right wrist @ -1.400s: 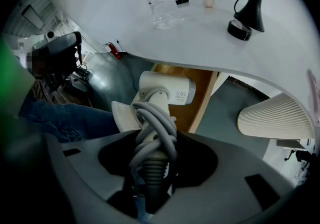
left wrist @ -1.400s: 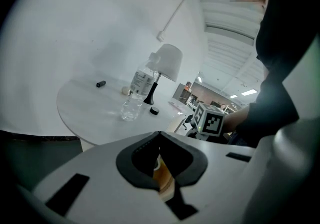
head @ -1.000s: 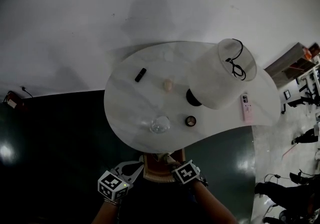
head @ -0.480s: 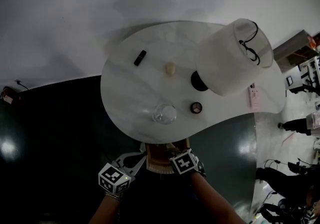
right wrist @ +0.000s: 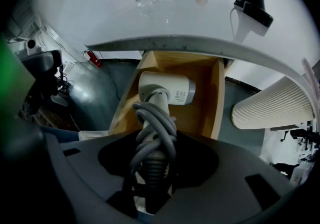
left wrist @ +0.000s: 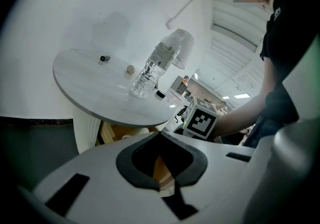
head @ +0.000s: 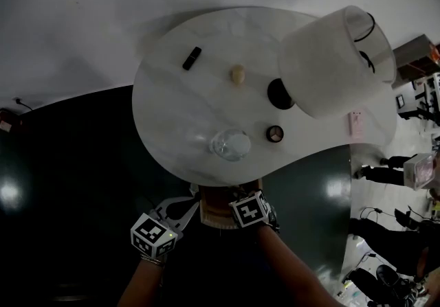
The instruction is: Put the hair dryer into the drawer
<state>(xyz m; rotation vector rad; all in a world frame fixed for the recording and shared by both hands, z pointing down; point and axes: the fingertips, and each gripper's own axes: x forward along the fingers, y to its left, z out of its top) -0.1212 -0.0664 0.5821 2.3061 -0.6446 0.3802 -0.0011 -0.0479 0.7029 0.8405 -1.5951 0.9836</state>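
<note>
Landmark: a white, kidney-shaped table [head: 172,113], which the head view shows whole from above.
Drawer: a wooden drawer [right wrist: 212,92] stands pulled out from under the table's near edge. The head view shows only a strip of it, while the right gripper view looks into its open inside.
Hair dryer: the white hair dryer [right wrist: 167,89] hangs head-down over the open drawer, just below the table's edge. I cannot tell whether it touches the drawer's bottom. Only the right gripper view shows it.
Right tongs: the right tongs [right wrist: 155,163] are clamped on the dryer's handle, which has the grey cable [right wrist: 150,123] wound round it.
Left tongs: the left tongs [left wrist: 160,135] are closed tip to tip with nothing between them. They sit below the table's near edge, at the drawer's left side.
On the table: a water bottle [left wrist: 152,70] stands upright near the near edge, as the left gripper view shows. From above it is only a round glint.
Lamp: a lamp [head: 337,58] with a big white shade stands on the table's right part.
Head view only: a round pot [head: 275,134] and a pink phone [head: 356,123] at the table's right end.
Under the table: a ribbed white pedestal [right wrist: 270,107], seen only from the gripper views.
</note>
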